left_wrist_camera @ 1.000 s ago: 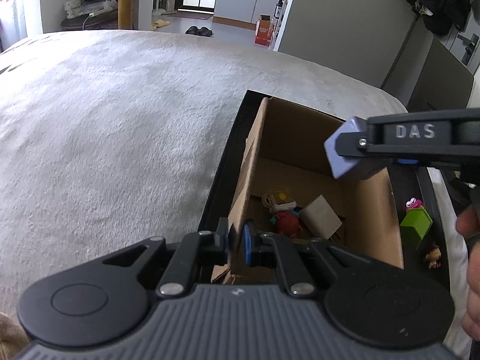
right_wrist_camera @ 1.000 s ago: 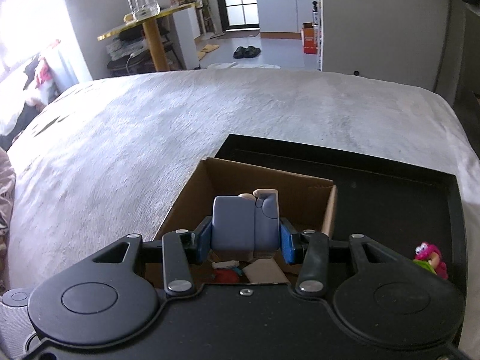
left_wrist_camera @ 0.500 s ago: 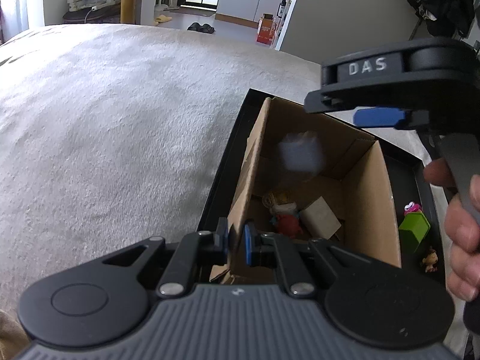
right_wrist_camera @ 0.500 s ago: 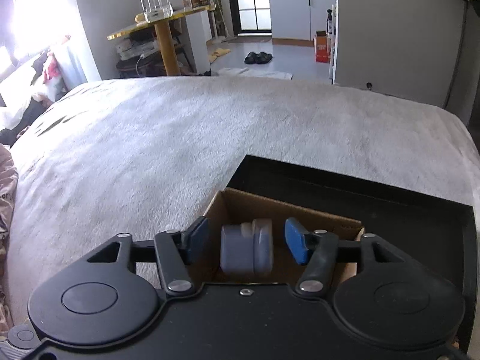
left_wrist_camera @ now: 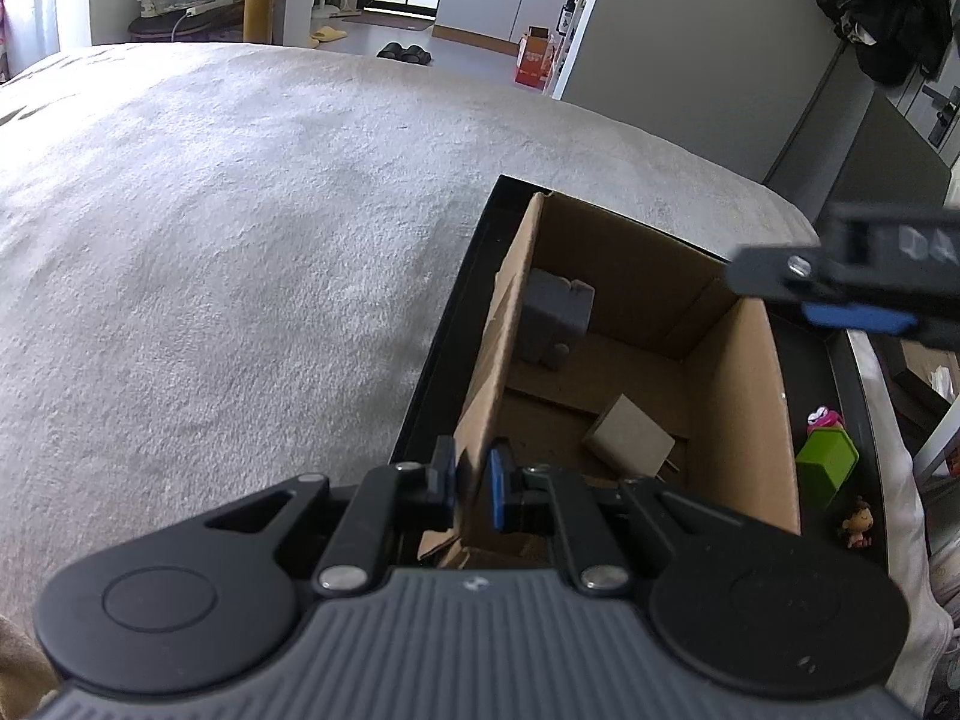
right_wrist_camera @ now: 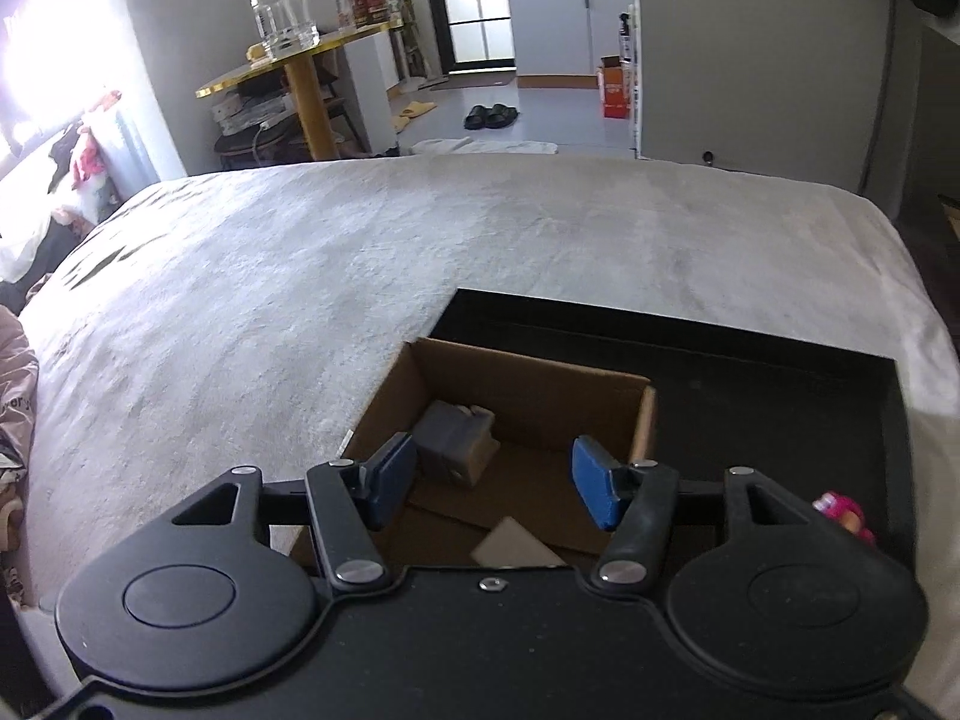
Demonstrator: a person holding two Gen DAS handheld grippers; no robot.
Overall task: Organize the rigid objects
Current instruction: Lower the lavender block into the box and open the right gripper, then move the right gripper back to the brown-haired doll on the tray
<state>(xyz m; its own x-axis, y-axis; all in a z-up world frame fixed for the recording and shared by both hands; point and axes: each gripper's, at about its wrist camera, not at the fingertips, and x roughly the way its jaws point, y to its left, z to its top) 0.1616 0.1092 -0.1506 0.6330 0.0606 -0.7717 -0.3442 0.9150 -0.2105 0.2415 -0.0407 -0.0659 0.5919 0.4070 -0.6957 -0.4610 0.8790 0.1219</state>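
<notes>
Two claws show in my left wrist view: my left claw (left_wrist_camera: 474, 483), low in the frame, pinches the near-left wall of the cardboard box (left_wrist_camera: 744, 414), and my right claw (left_wrist_camera: 840, 294) enters at the right edge. The grey block (left_wrist_camera: 555, 318) lies inside the box's far-left corner. A green toy (left_wrist_camera: 827, 468) stands on the black tray (left_wrist_camera: 444, 336) at lower right.

From my right wrist view, my right claw (right_wrist_camera: 491, 483) gapes wide above the box (right_wrist_camera: 534, 381), empty; the grey block (right_wrist_camera: 453, 441) rests left of centre.
</notes>
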